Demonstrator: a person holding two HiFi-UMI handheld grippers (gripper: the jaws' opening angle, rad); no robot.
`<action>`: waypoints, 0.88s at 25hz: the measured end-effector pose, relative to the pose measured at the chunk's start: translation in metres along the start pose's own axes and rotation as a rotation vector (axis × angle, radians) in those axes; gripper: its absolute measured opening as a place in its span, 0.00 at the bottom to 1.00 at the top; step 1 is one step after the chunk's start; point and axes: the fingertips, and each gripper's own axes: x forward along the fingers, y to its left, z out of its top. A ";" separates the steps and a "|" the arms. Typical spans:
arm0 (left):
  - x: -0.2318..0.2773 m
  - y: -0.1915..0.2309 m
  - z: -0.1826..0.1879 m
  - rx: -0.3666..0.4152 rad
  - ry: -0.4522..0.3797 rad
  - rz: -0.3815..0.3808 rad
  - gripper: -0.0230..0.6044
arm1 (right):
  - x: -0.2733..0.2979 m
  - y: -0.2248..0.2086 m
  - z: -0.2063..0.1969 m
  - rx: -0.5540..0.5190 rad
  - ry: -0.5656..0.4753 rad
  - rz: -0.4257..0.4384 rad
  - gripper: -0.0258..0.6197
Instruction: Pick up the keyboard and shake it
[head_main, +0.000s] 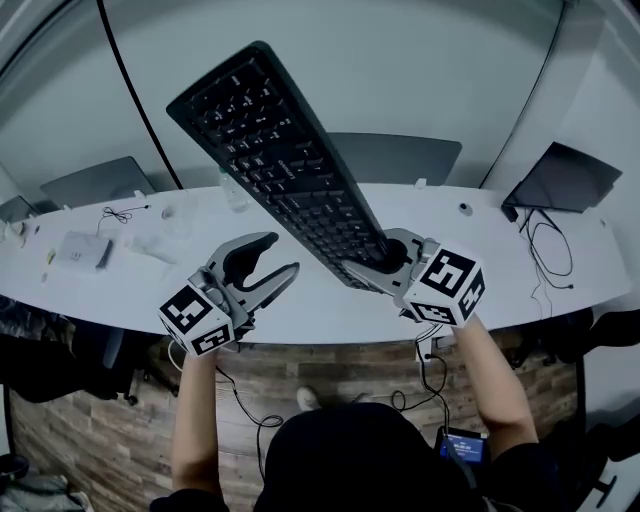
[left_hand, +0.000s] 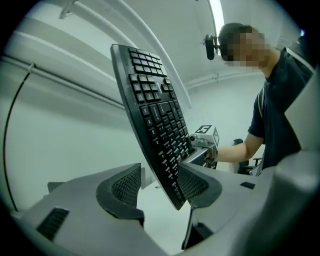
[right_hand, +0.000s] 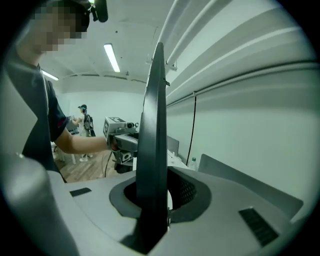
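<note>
Right fingers (right_hand: 191, 194) clamped on keyboard (head_main: 280, 150) end at 5 o'clock | left fingers (left_hand: 125, 186) spread, empty, at 7 o'clock | shake is best kept short, grip tight.

A: Where was the keyboard (head_main: 280, 160)?
B: Raised above the table (head_main: 330, 315), slanting away, its near end between the jaws of the right gripper (head_main: 388, 258).
A: And the left gripper (head_main: 272, 262)?
B: Left of the keyboard's near end, close but apart from it (over the table's front edge).
A: What else lay round the keyboard?
B: A laptop (head_main: 560, 178) well to its right, a small box (head_main: 82, 250) well to its left, a flat panel (head_main: 410, 158) behind and below it.
</note>
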 end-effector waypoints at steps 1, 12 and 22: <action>-0.002 0.004 -0.001 0.021 0.014 0.030 0.41 | 0.001 -0.003 -0.002 -0.025 0.027 -0.022 0.17; -0.039 0.041 0.010 0.311 0.116 0.379 0.46 | -0.008 -0.046 -0.023 -0.226 0.227 -0.288 0.17; -0.054 0.050 0.041 0.690 0.277 0.566 0.49 | -0.014 -0.081 -0.036 -0.353 0.357 -0.422 0.17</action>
